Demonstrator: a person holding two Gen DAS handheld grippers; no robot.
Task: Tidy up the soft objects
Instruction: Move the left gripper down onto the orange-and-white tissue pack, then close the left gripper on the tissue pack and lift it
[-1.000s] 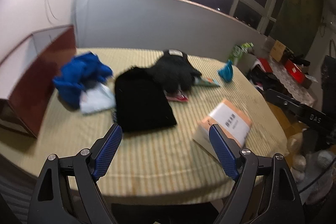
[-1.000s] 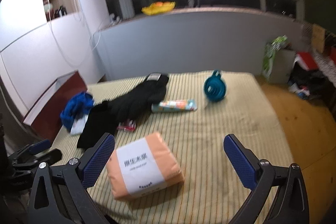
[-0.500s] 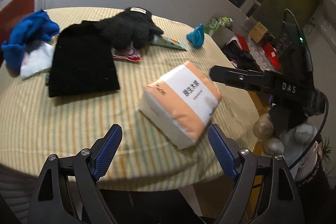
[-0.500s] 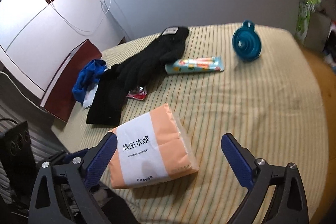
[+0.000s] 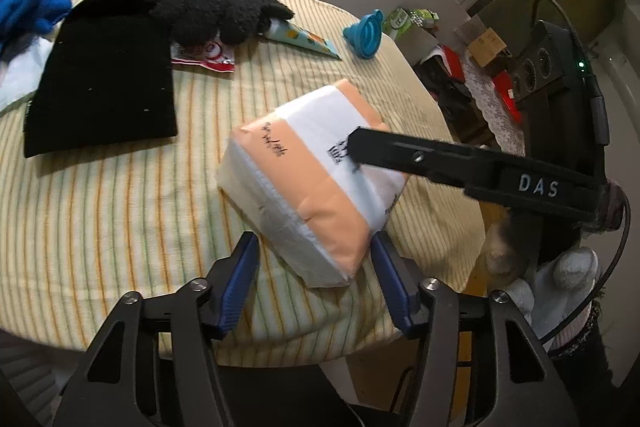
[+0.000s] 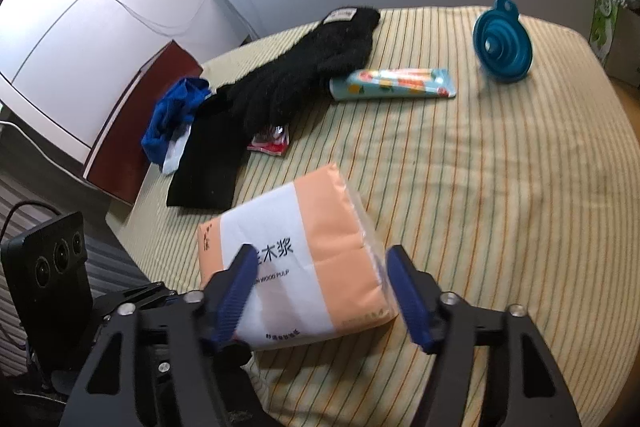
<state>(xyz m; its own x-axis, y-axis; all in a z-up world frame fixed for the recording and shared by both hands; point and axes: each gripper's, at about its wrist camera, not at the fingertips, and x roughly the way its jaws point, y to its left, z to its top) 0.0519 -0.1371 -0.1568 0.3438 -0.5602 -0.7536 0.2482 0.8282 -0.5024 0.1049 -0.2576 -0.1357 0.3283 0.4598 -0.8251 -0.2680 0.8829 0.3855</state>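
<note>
From the left wrist, the left claw was closing around the near corner of the peach-and-white plastic-wrapped tissue pack, which lay on the striped yellow surface; its pads were not yet pressing.

From the right wrist, the right claw was closing astride the pack's near end. It looked light, squashy and slippery-skinned, so opposite ends suit best.

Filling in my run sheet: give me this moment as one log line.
left gripper: closing around tissue pack | right gripper: closing around same pack | pack: on striped table
</note>
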